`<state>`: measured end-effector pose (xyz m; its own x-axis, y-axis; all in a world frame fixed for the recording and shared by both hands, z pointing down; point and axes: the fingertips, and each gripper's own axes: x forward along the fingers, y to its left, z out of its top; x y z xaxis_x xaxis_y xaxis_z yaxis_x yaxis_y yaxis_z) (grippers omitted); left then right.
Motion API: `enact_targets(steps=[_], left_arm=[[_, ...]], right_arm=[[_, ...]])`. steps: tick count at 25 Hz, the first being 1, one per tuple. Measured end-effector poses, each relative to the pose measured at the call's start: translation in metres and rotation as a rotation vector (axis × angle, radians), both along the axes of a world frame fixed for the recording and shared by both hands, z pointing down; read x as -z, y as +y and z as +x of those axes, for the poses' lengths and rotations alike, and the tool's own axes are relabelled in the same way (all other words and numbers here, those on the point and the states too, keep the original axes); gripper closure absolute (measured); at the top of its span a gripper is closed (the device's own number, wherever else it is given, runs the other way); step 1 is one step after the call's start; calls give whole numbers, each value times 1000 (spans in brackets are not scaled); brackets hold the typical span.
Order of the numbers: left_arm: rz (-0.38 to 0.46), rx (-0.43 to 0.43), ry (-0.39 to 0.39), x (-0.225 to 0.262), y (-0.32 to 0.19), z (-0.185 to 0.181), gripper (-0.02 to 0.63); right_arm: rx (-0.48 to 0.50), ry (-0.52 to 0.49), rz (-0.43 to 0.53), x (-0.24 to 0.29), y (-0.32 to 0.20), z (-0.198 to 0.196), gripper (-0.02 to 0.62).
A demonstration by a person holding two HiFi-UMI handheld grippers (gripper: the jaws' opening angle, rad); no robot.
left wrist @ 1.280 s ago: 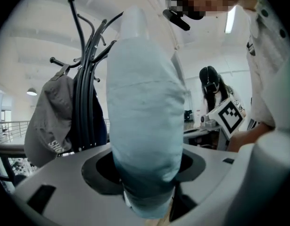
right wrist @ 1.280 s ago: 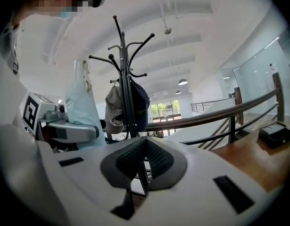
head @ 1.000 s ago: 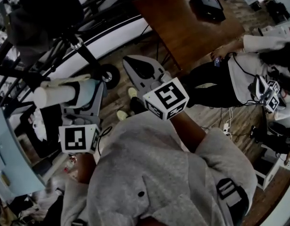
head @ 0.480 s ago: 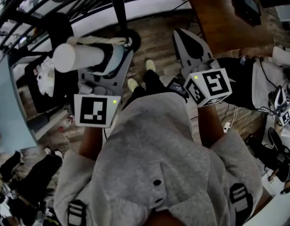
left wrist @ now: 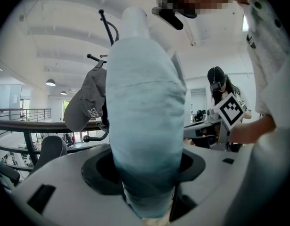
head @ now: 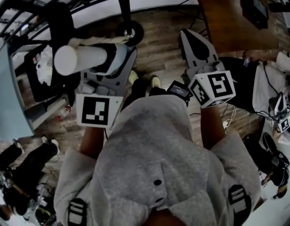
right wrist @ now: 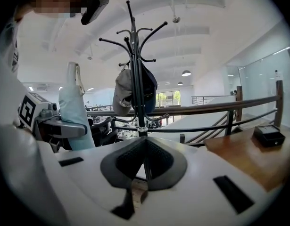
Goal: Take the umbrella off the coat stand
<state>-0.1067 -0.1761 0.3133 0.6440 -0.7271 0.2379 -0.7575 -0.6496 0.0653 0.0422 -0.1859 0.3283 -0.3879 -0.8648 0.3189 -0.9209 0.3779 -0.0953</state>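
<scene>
One folded pale-blue umbrella (left wrist: 145, 126) stands upright, clamped between the jaws of the left hand-held gripper (left wrist: 145, 173), clear of the coat stand (right wrist: 135, 74) and off to its left in the right gripper view. Right hand-held gripper (right wrist: 144, 147) has its jaws pressed together, nothing between them, pointing at the stand's pole. Grey cap (right wrist: 121, 95) hangs on the stand. Wooden worktop (right wrist: 244, 161) at right carries a black box (right wrist: 269, 135).

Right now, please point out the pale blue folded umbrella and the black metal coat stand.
Pale blue folded umbrella (left wrist: 145, 117): left gripper view, on its rolled fabric.
Black metal coat stand (right wrist: 134, 46): right gripper view, on its pole.
</scene>
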Motion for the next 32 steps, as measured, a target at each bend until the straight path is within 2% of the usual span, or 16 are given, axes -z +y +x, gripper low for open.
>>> enact_targets(steps=[8,15,20,27,32], left_arm=[[-11,2,-17,-3,24,39,325],[0,32,0,9,67,86,325],[10,43,-24,10,98,108,325],[37,91,-55,26,146,133,325],[66,105,-76,36,163,131,325]], right_arm=[[1,-23,-14,-9,27,38,586],[8,-58,12,1,68,81,586],[20,-90,25,1,92,105,586],[53,-133,44,7,131,130,586],[58,-126,62,19,149,133,586]])
